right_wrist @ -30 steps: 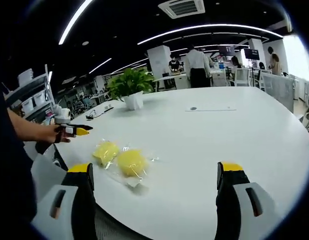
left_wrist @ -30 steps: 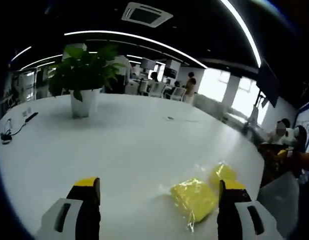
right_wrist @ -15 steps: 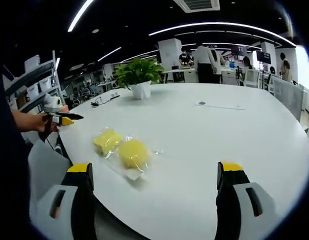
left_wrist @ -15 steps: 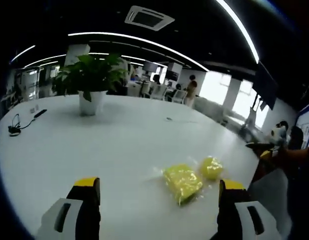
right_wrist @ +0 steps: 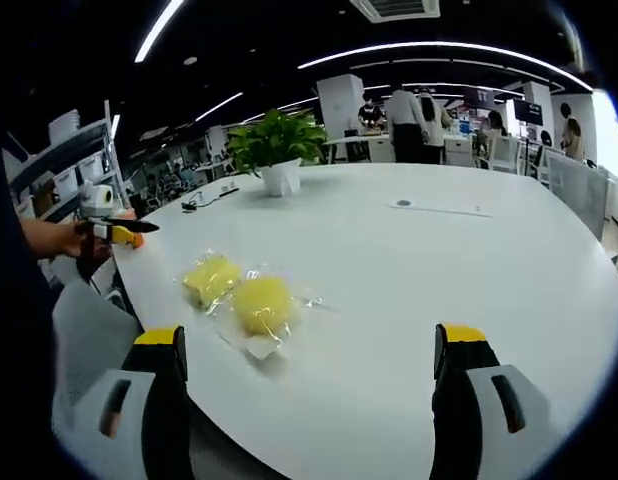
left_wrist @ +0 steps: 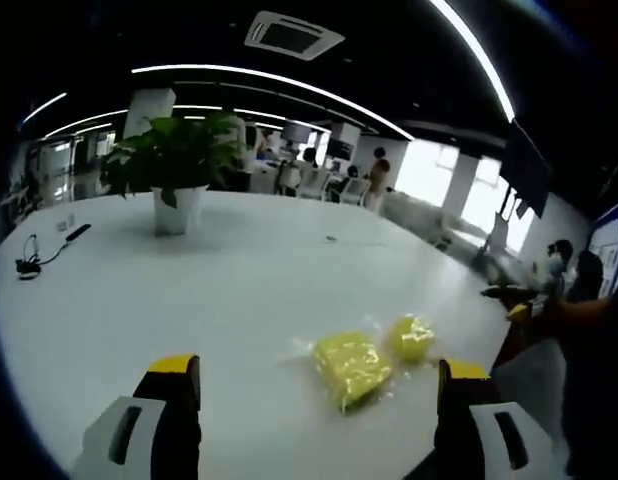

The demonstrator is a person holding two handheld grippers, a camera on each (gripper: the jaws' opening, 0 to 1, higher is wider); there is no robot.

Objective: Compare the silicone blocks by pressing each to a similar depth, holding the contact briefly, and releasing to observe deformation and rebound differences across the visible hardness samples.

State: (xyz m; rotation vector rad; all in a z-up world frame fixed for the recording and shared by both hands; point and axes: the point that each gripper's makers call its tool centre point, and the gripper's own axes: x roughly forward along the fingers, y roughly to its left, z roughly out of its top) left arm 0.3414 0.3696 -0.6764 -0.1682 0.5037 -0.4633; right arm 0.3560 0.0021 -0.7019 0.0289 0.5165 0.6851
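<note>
White office table [right_wrist: 469, 260], potted plant [right_wrist: 279, 150] at upper left. Both pairs of jaws spread wide, gripping nothing, above the near table edge. Two bagged yellow silicone blocks [right_wrist: 239, 295] side by side, lower left of centre; right gripper [right_wrist: 309, 380] looks nearer than left gripper [left_wrist: 319, 400], blocks [left_wrist: 374, 350] lying up-right of its midline.

I'm looking into an open-plan office. A large white table [right_wrist: 469, 270] carries a potted plant [right_wrist: 277, 150] and a cable [left_wrist: 34, 262]. Overhead run long curved light strips [left_wrist: 269, 80] and a ceiling air-conditioning vent [left_wrist: 292, 34]. Behind, people [right_wrist: 406, 122] stand among desks and chairs; storage shelves [right_wrist: 64, 185] line one side, bright windows [left_wrist: 459, 185] another.
</note>
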